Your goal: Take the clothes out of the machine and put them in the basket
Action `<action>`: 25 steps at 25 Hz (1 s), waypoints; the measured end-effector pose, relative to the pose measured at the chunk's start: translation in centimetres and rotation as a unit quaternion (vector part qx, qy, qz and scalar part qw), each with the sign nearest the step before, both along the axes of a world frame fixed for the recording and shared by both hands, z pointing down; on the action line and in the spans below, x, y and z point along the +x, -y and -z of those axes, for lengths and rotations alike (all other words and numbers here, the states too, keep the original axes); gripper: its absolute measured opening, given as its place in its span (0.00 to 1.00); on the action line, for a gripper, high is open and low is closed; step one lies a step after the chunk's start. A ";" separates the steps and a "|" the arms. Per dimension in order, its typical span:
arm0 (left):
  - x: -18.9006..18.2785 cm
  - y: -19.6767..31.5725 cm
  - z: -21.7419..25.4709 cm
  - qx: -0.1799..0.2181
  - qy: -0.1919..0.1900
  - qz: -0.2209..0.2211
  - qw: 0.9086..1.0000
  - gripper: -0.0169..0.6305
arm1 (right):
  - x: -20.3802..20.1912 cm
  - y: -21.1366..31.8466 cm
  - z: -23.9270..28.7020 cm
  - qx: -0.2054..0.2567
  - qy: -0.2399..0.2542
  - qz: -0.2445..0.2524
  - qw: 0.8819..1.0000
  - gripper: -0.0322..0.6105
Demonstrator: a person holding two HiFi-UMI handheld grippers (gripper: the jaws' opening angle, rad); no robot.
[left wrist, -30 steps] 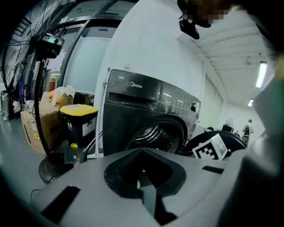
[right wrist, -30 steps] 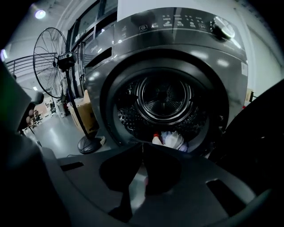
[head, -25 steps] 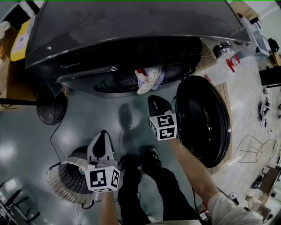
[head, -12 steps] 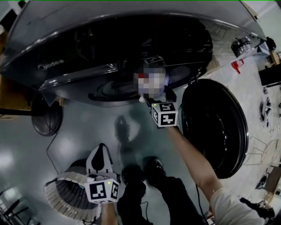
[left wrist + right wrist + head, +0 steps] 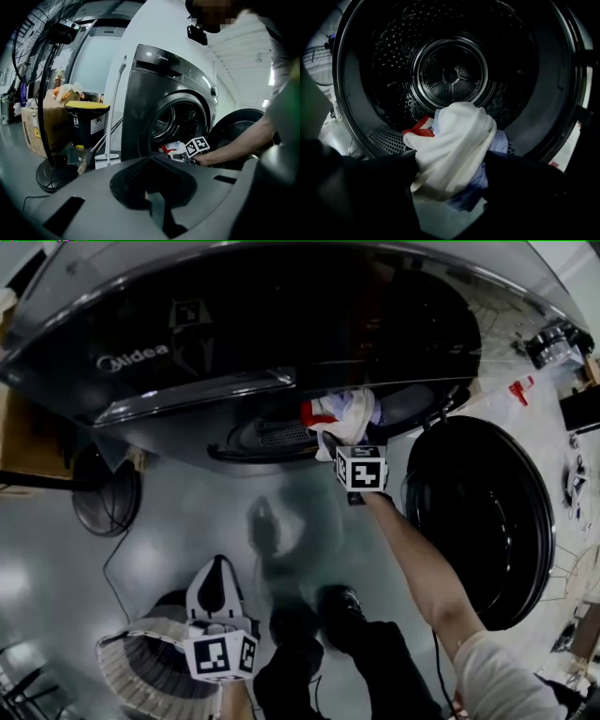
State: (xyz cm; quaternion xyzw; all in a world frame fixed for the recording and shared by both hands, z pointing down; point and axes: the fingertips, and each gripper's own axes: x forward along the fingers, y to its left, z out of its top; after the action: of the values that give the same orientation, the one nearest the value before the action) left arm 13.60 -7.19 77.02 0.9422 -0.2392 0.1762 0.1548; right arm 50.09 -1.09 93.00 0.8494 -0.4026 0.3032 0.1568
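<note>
A dark front-loading washing machine (image 5: 234,334) has its round door (image 5: 487,521) swung open to the right. A bundle of white, red and pale blue clothes (image 5: 342,413) hangs over the drum's lower lip. My right gripper (image 5: 330,441) is at that bundle. In the right gripper view its jaws are opening and stand wide either side of the white cloth (image 5: 454,140), without pinching it. My left gripper (image 5: 218,570) hangs shut and empty over the ribbed pale basket (image 5: 141,662) on the floor at lower left.
A standing fan's round base (image 5: 106,493) sits left of the machine, with its cable running across the floor. A cardboard carton (image 5: 44,126) and a yellow-lidded bin (image 5: 89,122) stand further left. The person's shoes (image 5: 337,601) are between basket and door.
My right gripper has travelled from in front of the door up to the clothes at the drum mouth. The left gripper has sunk a little toward the basket.
</note>
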 end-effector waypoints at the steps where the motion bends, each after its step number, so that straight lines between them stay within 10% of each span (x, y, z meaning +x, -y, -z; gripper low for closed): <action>1: -0.2 0.3 -0.2 0.000 0.000 0.003 1.000 0.05 | 0.1 0.1 -0.2 -0.008 -0.012 -0.001 1.000 0.75; 12: -1.5 1.0 0.2 0.004 -0.004 0.015 1.000 0.05 | -1.7 1.1 0.0 -0.038 -0.008 0.023 0.999 0.31; 25: -2.6 -0.6 10.1 -0.008 0.000 0.014 1.000 0.05 | -6.4 -1.1 14.3 0.029 -0.007 0.053 0.998 0.29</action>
State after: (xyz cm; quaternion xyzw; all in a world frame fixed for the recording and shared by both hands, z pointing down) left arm 10.97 -6.55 66.94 0.9376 -0.2512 0.1754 0.1646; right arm 43.67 0.01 78.72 0.8331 -0.4548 0.2762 0.1509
